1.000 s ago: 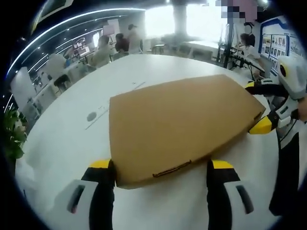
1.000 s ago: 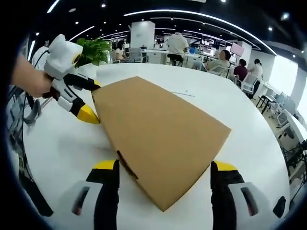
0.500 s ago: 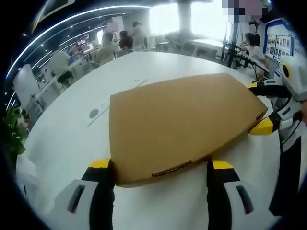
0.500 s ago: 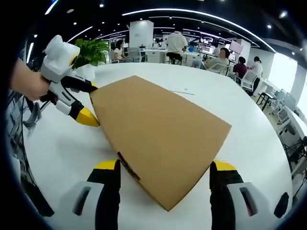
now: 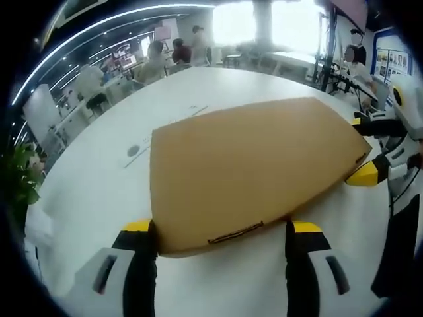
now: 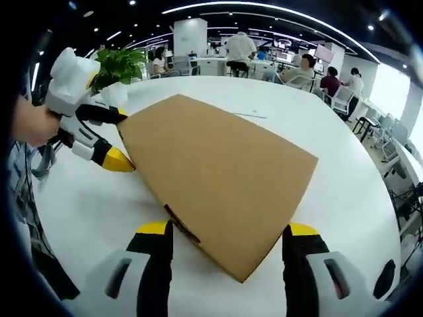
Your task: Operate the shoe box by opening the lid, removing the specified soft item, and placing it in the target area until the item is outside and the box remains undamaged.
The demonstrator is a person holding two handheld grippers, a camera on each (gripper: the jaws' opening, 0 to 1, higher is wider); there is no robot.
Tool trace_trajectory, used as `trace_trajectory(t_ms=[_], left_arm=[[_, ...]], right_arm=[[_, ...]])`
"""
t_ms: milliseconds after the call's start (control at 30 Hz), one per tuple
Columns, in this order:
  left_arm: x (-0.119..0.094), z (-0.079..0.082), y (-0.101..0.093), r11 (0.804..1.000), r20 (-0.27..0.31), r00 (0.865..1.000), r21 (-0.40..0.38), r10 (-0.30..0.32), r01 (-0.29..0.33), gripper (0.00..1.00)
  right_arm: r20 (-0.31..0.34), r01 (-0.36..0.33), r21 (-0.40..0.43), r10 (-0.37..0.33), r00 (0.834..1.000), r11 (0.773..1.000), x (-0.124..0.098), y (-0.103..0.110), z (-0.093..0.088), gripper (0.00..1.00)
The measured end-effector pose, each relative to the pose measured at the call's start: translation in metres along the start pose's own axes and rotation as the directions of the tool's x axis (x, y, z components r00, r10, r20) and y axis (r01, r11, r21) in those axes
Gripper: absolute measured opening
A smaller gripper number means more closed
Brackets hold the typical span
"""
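A closed brown cardboard shoe box (image 5: 244,165) lies flat on a white round table (image 5: 86,198). In the left gripper view my left gripper (image 5: 221,228) is open, its yellow-tipped jaws flanking the box's near edge with the tab slot. My right gripper (image 5: 362,146) comes in from the right, straddling the box's far corner. In the right gripper view the shoe box (image 6: 211,165) points a corner between the open jaws of my right gripper (image 6: 228,228). My left gripper (image 6: 119,135), held by a hand (image 6: 30,122), straddles the opposite corner. The lid is down, so the contents are hidden.
A potted plant (image 6: 115,63) stands at the table's far edge behind the left gripper. People sit at desks (image 6: 310,76) beyond the table. A small grey mark (image 5: 134,150) is on the table left of the box.
The box stays closed and in place. The right gripper's jaws stand slightly closer together than before. Both views have shifted a little with the hands.
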State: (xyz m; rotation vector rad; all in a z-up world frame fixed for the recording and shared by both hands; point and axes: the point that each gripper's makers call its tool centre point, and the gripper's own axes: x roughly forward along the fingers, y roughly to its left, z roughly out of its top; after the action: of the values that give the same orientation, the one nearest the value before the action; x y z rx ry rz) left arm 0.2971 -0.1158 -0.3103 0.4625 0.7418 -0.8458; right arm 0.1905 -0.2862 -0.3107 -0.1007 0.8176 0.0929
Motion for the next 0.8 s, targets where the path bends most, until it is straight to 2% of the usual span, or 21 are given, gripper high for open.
trace_trajectory(t_ms=[200, 300, 400, 467, 567, 800], left_arm=[[-0.004, -0.002, 0.000, 1.000, -0.008, 1.000, -0.009, 0.004, -0.004, 0.78], [-0.004, -0.003, -0.001, 1.000, -0.003, 1.000, -0.015, 0.011, -0.011, 0.78], [-0.007, -0.005, -0.003, 0.999, -0.024, 0.999, -0.038, 0.023, -0.024, 0.78], [-0.010, -0.008, -0.005, 0.998, -0.001, 1.000, -0.051, 0.027, -0.027, 0.78], [-0.011, -0.009, -0.006, 0.998, 0.009, 0.999, -0.060, 0.032, -0.031, 0.78], [-0.018, -0.015, -0.010, 0.994, -0.015, 0.998, -0.091, 0.053, -0.055, 0.78]], right_arm=[[0.019, -0.014, -0.014, 0.014, 1.000, 1.000, -0.002, 0.000, -0.001, 0.66], [0.011, -0.013, -0.016, 0.013, 1.000, 1.000, -0.002, 0.000, -0.001, 0.66], [-0.011, -0.030, -0.029, 0.030, 0.999, 0.999, -0.004, -0.001, 0.000, 0.65], [-0.026, -0.037, -0.041, 0.036, 0.999, 0.998, -0.005, -0.001, 0.001, 0.65], [-0.029, -0.044, -0.048, 0.043, 0.999, 0.998, -0.006, -0.001, 0.000, 0.65], [-0.018, -0.078, -0.078, 0.077, 0.997, 0.994, -0.007, 0.000, -0.001, 0.65]])
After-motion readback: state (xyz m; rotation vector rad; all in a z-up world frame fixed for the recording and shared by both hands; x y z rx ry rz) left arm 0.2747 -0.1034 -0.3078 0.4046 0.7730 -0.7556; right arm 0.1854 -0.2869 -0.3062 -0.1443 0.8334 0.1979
